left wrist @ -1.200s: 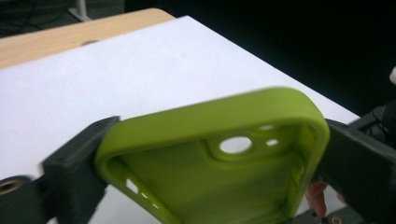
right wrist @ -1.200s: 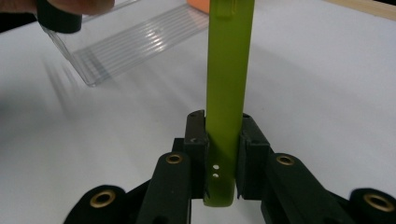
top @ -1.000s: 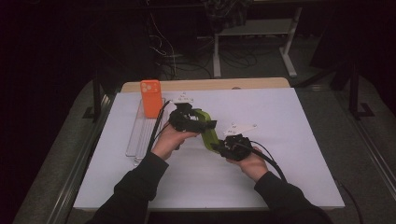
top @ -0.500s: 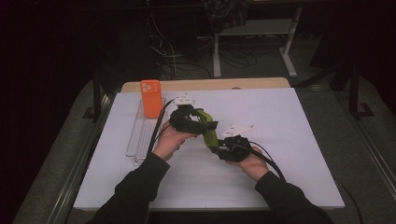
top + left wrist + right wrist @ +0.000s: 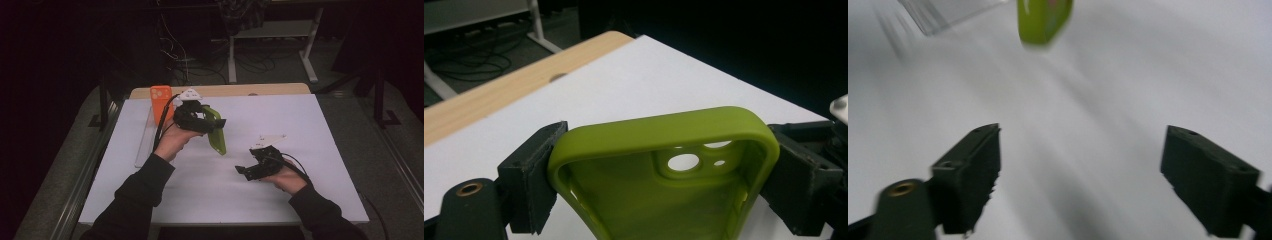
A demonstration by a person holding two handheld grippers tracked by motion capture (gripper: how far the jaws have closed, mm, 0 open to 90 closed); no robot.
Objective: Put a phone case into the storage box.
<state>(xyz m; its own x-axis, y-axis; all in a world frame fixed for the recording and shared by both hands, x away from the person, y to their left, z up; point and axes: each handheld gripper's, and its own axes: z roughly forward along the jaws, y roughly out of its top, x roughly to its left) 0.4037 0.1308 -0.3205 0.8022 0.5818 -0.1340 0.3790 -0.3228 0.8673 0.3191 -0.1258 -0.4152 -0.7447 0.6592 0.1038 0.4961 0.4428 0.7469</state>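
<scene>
Right gripper (image 5: 248, 171): nearest of the two, held low over the white desk (image 5: 310, 130) in the person's right hand (image 5: 285, 176); its fingers (image 5: 968, 175) stand wide apart with nothing between them, bare desk beneath.
Right gripper view: blurred; the lower end of the green case hangs ahead of and above the spread fingers, well apart from them.
Left gripper (image 5: 207, 122): farther off, raised above the desk in the left hand (image 5: 172, 142); its fingers (image 5: 531, 185) are clamped on the green phone case.
Green phone case (image 5: 664, 175): pinched across its width near the camera-hole end, one finger pad on each long side; the open inner face shows in the left gripper view, with round cut-outs just beyond the pads. In the high view the case (image 5: 215, 132) hangs down and forward from the fingers, off the desk.
Orange phone (image 5: 162, 102): stands beyond the left fingers, toward the far left of the desk, near the left gripper's cable.
Clear tray (image 5: 145, 142): lies along the desk's left edge, beside the left hand; contents cannot be told.
Wooden strip (image 5: 270, 89): far edge of the desk, beyond both grippers.
</scene>
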